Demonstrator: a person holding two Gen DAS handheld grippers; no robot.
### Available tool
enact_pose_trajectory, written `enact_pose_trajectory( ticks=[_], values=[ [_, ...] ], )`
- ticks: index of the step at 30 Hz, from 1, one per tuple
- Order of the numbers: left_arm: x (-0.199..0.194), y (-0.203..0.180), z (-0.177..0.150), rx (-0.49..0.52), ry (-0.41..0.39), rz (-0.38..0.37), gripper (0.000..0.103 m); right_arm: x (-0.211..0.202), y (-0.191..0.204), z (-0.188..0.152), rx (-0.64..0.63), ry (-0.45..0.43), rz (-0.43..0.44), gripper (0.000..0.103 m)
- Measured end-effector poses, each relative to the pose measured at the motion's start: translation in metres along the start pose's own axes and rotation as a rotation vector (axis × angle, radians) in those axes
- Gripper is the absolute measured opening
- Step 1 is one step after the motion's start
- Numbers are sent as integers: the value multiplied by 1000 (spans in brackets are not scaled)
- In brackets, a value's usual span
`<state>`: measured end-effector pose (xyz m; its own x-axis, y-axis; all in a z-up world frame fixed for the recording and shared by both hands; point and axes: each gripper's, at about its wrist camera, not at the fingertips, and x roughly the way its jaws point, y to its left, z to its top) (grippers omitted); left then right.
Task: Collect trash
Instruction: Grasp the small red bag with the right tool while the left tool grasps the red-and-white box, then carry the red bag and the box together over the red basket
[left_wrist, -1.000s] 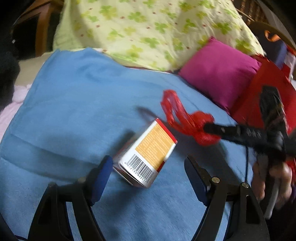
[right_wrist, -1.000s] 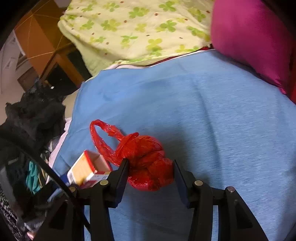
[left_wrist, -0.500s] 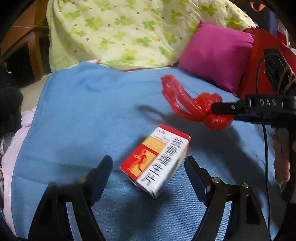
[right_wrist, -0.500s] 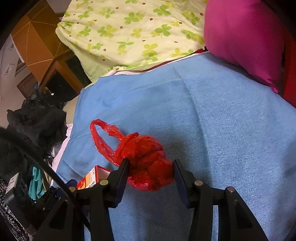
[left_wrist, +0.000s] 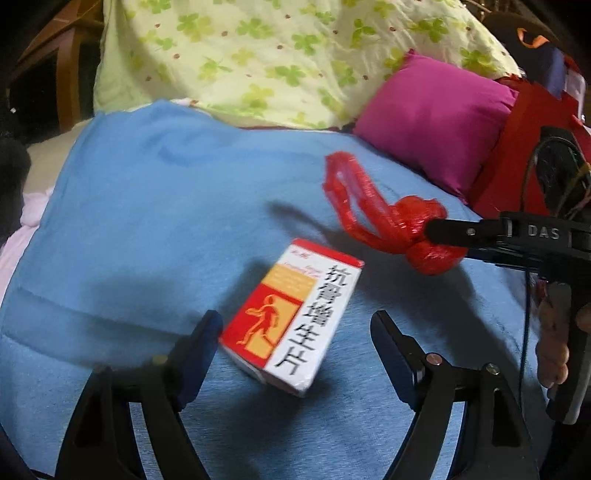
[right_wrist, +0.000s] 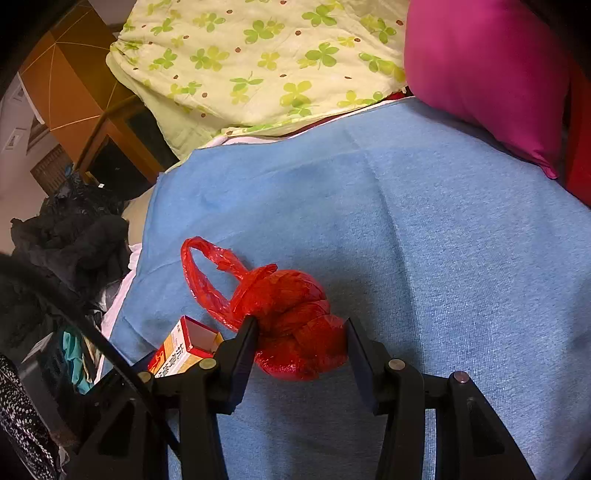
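A red-and-white medicine box (left_wrist: 291, 314) with black Chinese print lies on the blue blanket (left_wrist: 155, 221), between the fingers of my open left gripper (left_wrist: 295, 345), close to the left pad. It also shows in the right wrist view (right_wrist: 184, 349), one end open. My right gripper (right_wrist: 301, 341) is shut on a knotted red plastic bag (right_wrist: 291, 325), its loop handle trailing to the left. In the left wrist view the bag (left_wrist: 388, 221) hangs from the right gripper's black fingers (left_wrist: 465, 232), just beyond the box.
A magenta cushion (left_wrist: 436, 125) and a green clover-print pillow (left_wrist: 288, 55) lie at the blanket's far edge. A red bag (left_wrist: 517, 147) stands at the right. Dark clothes (right_wrist: 70, 236) are piled off the blanket's left side, by a wooden cabinet (right_wrist: 74, 96).
The box has rolled over, from barcode side up to the red figure and Chinese print. The right gripper with the red bag has risen a little above the blanket.
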<state>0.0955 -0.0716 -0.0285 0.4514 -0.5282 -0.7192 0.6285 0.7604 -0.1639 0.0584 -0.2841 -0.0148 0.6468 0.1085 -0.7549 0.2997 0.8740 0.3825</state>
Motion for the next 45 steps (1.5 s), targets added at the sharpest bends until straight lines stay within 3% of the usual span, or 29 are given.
enact_pose_trajectory(
  ticks=[3, 4, 5, 6, 18, 24, 32, 38, 45],
  values=[
    [-1, -1, 1, -5, 4, -7, 78, 0, 0, 0, -1, -1, -1, 51],
    [0, 0, 1, -6, 7, -7, 74, 0, 0, 0, -3, -2, -1, 51],
    [0, 0, 1, -7, 14, -5, 62, -1, 1, 0, -4, -3, -2, 51],
    [1, 1, 1, -8, 21, -6, 58, -1, 1, 0, -5, -3, -1, 51],
    [-16, -4, 4, -44, 0, 34, 57, -17, 3, -3, -40, -22, -10, 51],
    [-40, -8, -3, -77, -33, 92, 57, -36, 2, -9, -59, -39, -4, 51],
    [-91, -33, -19, -67, -169, 170, 57, -68, 4, -22, -85, -74, 5, 51],
    [-118, -59, -48, -89, -198, 218, 57, -98, 12, -32, -116, -133, 21, 51],
    [-144, -82, -56, -93, -211, 262, 57, -141, 6, -58, -113, -193, 31, 51]
  ],
)
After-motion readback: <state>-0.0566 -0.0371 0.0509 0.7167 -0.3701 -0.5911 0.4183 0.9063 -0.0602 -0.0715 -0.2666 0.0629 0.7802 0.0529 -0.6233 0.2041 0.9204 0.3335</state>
